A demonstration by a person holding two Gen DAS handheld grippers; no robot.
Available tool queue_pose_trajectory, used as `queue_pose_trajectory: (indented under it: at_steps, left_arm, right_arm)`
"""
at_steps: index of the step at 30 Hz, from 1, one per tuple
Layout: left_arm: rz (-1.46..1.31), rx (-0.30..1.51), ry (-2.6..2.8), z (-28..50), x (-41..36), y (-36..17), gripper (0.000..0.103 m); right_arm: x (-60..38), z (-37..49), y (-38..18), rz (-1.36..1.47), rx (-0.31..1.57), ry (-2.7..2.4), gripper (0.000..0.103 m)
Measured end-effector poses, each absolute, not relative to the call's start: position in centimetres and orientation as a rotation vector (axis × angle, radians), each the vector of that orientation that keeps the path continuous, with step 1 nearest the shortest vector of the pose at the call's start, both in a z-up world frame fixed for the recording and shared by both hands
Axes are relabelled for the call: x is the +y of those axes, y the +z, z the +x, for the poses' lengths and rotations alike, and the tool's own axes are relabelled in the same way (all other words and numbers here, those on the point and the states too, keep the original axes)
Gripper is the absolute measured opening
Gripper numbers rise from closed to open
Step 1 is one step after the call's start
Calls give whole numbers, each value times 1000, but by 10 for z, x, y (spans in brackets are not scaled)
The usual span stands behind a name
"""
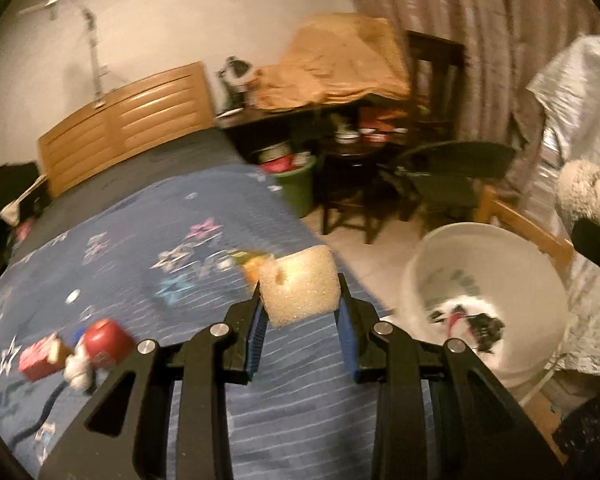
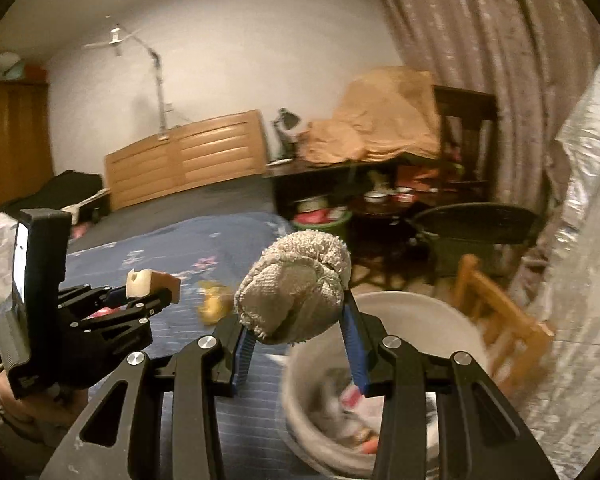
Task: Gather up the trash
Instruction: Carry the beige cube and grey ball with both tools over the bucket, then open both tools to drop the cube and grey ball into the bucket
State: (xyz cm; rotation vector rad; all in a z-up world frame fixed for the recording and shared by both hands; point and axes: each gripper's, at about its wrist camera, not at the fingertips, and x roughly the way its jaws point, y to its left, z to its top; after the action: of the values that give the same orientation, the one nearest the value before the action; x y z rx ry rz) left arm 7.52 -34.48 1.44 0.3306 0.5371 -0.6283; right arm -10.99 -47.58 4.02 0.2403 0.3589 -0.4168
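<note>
My left gripper (image 1: 300,300) is shut on a pale yellow sponge (image 1: 298,286) and holds it above the blue bedspread (image 1: 140,264), left of the white bin (image 1: 540,304). The left gripper and its sponge (image 2: 148,280) also show in the right wrist view. My right gripper (image 2: 296,308) is shut on a balled grey cloth (image 2: 296,284) and holds it above the near left rim of the white bin (image 2: 420,308). The bin holds crumpled paper and wrappers (image 2: 356,408).
On the bed lie a red cup with a red packet (image 1: 80,348) and a yellowish scrap (image 2: 212,304). A green bin (image 1: 298,184), dark tables and chair (image 1: 452,176) stand beyond. A wooden stool (image 2: 500,312) and foil-covered furniture (image 2: 580,240) are right.
</note>
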Motion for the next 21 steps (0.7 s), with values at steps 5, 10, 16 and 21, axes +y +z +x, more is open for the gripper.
queue_pose_trajectory:
  at_steps: [5,10,16,21]
  left_arm:
    - [366,559,-733,70,-401,6,30]
    - [398,589,-814,70,-442,-2,30]
    - [444,647,-945,68,-472,-26,30]
    - [471,677,-997,69,-480,-40,30]
  right_arm:
    - [-526,-133,30,244,375,-489,41]
    - [-556,-143,24,252,387,-531,41]
    - [-585,-142,4,279,431,-554,41]
    - [-585,-136,-15,300,472,-552,41]
